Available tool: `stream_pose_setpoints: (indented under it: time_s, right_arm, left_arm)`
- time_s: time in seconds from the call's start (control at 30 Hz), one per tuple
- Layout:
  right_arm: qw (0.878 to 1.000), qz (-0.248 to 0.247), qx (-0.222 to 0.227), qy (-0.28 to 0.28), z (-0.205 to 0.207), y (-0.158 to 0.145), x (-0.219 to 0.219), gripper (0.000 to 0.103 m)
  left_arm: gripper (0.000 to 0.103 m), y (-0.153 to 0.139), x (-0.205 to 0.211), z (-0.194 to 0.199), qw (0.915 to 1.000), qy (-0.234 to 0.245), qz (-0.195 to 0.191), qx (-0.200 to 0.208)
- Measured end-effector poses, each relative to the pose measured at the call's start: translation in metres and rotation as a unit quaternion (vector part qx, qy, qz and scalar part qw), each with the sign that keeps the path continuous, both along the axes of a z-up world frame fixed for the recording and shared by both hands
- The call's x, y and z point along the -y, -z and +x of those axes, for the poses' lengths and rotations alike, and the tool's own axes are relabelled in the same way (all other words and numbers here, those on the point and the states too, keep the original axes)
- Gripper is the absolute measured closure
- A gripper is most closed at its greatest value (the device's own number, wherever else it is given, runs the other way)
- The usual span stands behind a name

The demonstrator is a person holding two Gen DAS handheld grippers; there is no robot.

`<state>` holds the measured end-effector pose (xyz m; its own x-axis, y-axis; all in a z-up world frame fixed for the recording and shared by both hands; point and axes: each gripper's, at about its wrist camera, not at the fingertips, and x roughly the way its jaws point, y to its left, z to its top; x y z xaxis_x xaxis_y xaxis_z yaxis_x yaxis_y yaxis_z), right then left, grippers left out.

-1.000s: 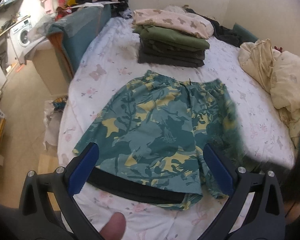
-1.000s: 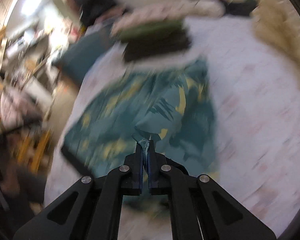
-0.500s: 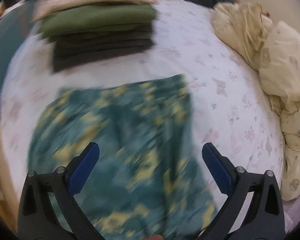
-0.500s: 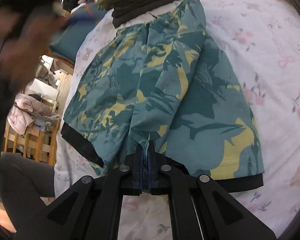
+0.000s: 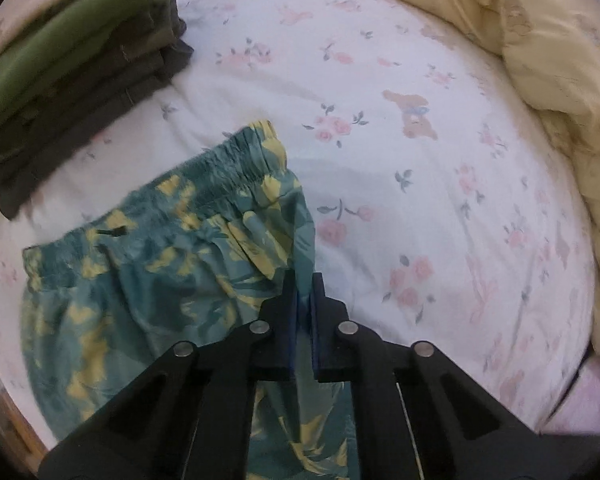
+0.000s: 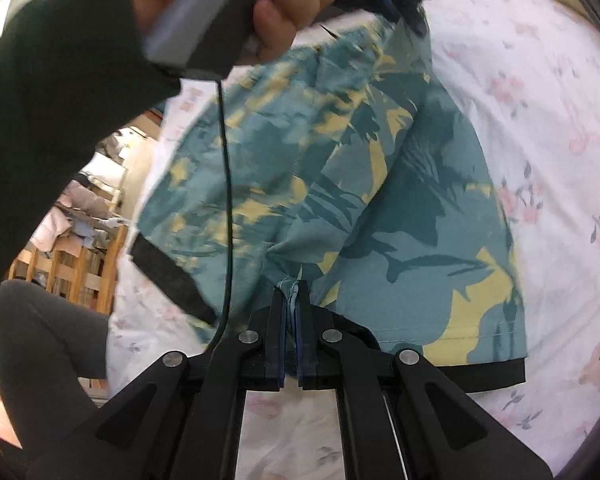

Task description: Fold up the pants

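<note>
Pinching the crotch seam of the camouflage shorts (image 6: 340, 184) in my right gripper (image 6: 291, 286), I see its jaws pressed together on a small tuft of blue-green cloth, exactly as they were a second ago. My left gripper (image 5: 303, 286) is what has changed: a second ago it hung over the shorts with its blue pads spread wide, and its jaws have just been closing, now clamped on the side edge of the shorts just below the elastic waistband (image 5: 236, 160). From the right wrist view I can see my left hand (image 6: 260, 4) up at that waist end, dark sleeve across the corner. The shorts lie on the floral bedsheet (image 5: 420, 140), already doubled leg over leg, black hem (image 6: 492, 376) nearest me. So I judge both ends of the folded edge are now secured, and the next move should be carrying one end over the other. Beyond the waistband sits the stack of folded clothes (image 5: 72, 64), and far right the cream duvet (image 5: 540, 40) lies bunched
</note>
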<state>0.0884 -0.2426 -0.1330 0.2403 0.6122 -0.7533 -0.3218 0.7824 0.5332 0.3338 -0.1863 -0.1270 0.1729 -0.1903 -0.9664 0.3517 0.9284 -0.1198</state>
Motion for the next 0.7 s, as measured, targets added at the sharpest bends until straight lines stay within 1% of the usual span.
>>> stream_pose_setpoints:
  time_s: [0.03,0.07,0.13,0.17,0.2,0.23,0.3,0.37,0.43,0.53,0.6,0.7]
  right_arm:
    - [1.000,0.004,0.013,-0.006,-0.004,-0.007,-0.003,0.100]
    - [0.999,0.014,0.037,-0.017,-0.010,-0.021,-0.009,0.100]
    - [0.997,0.037,0.064,-0.032,-0.014,-0.039,-0.016,0.100]
    - [0.995,0.050,0.076,-0.038,-0.014,-0.049,-0.021,0.100]
    - [0.993,0.066,0.084,-0.043,-0.013,-0.059,-0.026,0.100]
    - [0.992,0.080,0.088,-0.050,-0.011,-0.068,-0.033,0.100]
    - [0.989,0.090,0.093,-0.066,-0.008,-0.081,-0.048,0.100]
    - [0.986,0.105,0.095,-0.082,-0.003,-0.093,-0.070,0.100]
    - [0.984,0.126,0.086,-0.090,0.005,-0.096,-0.091,0.100]
    - [0.983,0.130,0.079,-0.102,0.014,-0.092,-0.127,0.100]
    - [0.984,0.122,0.068,-0.113,0.021,-0.081,-0.155,0.100]
    - [0.986,0.113,0.043,-0.115,0.032,-0.059,-0.186,0.100]
  left_arm:
    - [0.102,-0.009,-0.009,-0.001,1.0000,0.000,-0.006,0.006]
    - [0.102,-0.022,-0.022,-0.004,0.9998,-0.001,-0.009,0.017]
    - [0.103,-0.042,-0.045,-0.005,0.9993,-0.007,-0.022,0.028]
    - [0.103,-0.049,-0.054,-0.004,0.9991,-0.011,-0.023,0.033]
    - [0.103,-0.060,-0.070,-0.003,0.9987,-0.018,-0.025,0.041]
    - [0.103,-0.065,-0.079,0.000,0.9983,-0.023,-0.025,0.047]
    - [0.103,-0.079,-0.111,0.004,0.9973,-0.038,-0.018,0.060]
    - [0.103,-0.085,-0.141,0.007,0.9962,-0.050,-0.003,0.071]
    - [0.103,-0.083,-0.168,0.009,0.9953,-0.062,0.008,0.074]
    - [0.103,-0.066,-0.207,0.014,0.9941,-0.080,0.023,0.070]
    - [0.103,-0.045,-0.225,0.019,0.9932,-0.089,0.039,0.064]
    - [0.103,-0.018,-0.247,0.028,0.9914,-0.099,0.059,0.063]
